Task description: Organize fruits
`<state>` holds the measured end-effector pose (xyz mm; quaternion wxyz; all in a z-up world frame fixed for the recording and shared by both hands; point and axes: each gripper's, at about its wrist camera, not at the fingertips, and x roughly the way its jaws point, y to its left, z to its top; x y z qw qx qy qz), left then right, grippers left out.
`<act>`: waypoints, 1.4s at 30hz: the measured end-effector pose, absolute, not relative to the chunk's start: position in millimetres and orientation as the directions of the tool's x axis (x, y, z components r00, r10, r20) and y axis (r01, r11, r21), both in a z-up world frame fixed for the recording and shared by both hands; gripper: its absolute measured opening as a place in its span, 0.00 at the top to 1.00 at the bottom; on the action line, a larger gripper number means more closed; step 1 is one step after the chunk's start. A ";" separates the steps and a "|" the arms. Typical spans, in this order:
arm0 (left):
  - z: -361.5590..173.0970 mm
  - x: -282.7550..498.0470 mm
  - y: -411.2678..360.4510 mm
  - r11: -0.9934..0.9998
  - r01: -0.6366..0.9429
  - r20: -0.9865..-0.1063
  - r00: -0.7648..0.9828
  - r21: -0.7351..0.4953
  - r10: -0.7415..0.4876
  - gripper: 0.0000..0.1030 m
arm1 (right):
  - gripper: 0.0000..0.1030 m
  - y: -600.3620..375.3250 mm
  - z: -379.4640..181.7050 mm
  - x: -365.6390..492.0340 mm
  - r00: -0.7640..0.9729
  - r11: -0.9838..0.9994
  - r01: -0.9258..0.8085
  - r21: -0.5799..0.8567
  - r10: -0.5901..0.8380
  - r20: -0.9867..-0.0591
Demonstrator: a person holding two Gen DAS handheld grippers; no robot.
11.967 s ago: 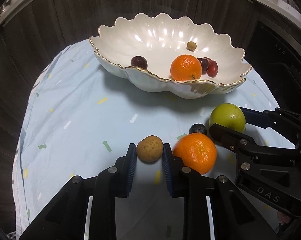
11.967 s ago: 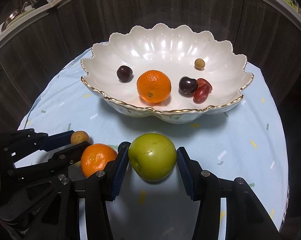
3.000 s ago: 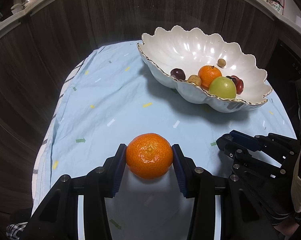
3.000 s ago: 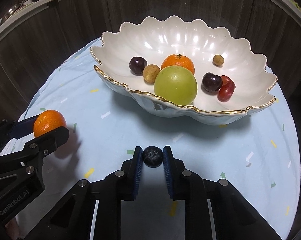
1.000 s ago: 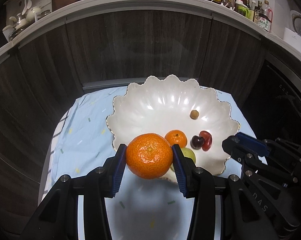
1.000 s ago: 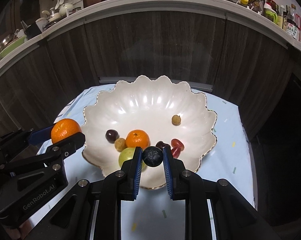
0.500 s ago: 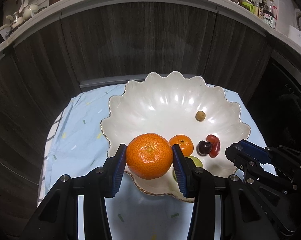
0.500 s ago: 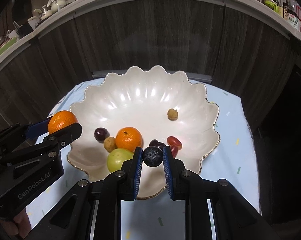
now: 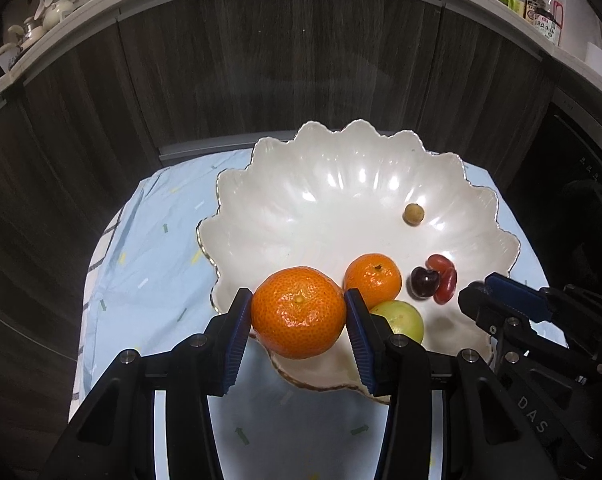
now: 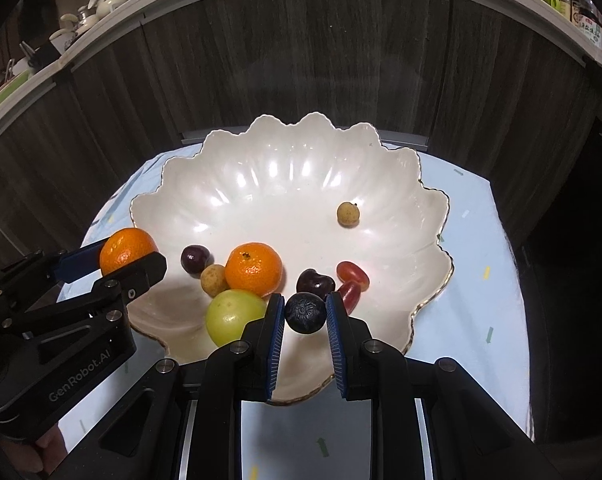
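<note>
A white scalloped bowl (image 9: 321, 208) (image 10: 285, 184) with a gold rim stands on the light blue cloth. My left gripper (image 9: 297, 308) is shut on a large mandarin (image 9: 297, 312) over the bowl's near left rim. My right gripper (image 10: 304, 312) holds a small dark berry (image 10: 305, 313) over the bowl's near side. Its jaws are opening, with the berry still between the pads. In the bowl lie a mandarin (image 10: 253, 268), a green apple (image 10: 233, 316), a small brown fruit (image 10: 213, 279), two dark cherries (image 10: 195, 258), red grapes (image 10: 353, 272) and a tan fruit (image 10: 348, 213).
The round table under the blue cloth (image 9: 149, 240) ends close behind the bowl. Dark wood cabinet fronts (image 9: 301, 72) rise just beyond it. A counter with bottles (image 9: 541, 12) and crockery runs above. The bowl's far half holds only the tan fruit.
Both grippers have sunk toward the bowl, which now looks larger and closer. The mandarin and the dark berry stay between their pads.
</note>
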<state>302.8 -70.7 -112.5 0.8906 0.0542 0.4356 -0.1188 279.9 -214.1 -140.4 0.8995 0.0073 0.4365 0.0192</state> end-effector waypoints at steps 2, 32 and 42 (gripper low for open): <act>-112.4 302.2 -69.8 0.968 0.253 -0.789 0.594 -0.007 -0.160 0.44 | 0.69 -214.2 -140.2 279.8 0.617 0.999 -0.024 0.024 0.034 -0.786; -61.1 264.4 -51.0 0.981 0.183 -0.712 0.697 0.065 -0.083 0.10 | 0.28 -218.1 -95.4 243.4 0.698 0.997 0.070 -0.034 -0.073 -0.712; -44.0 237.7 -42.5 0.983 0.172 -0.689 0.720 0.063 -0.082 0.08 | 0.26 -213.1 -77.6 215.7 0.727 0.996 0.076 -0.036 -0.080 -0.682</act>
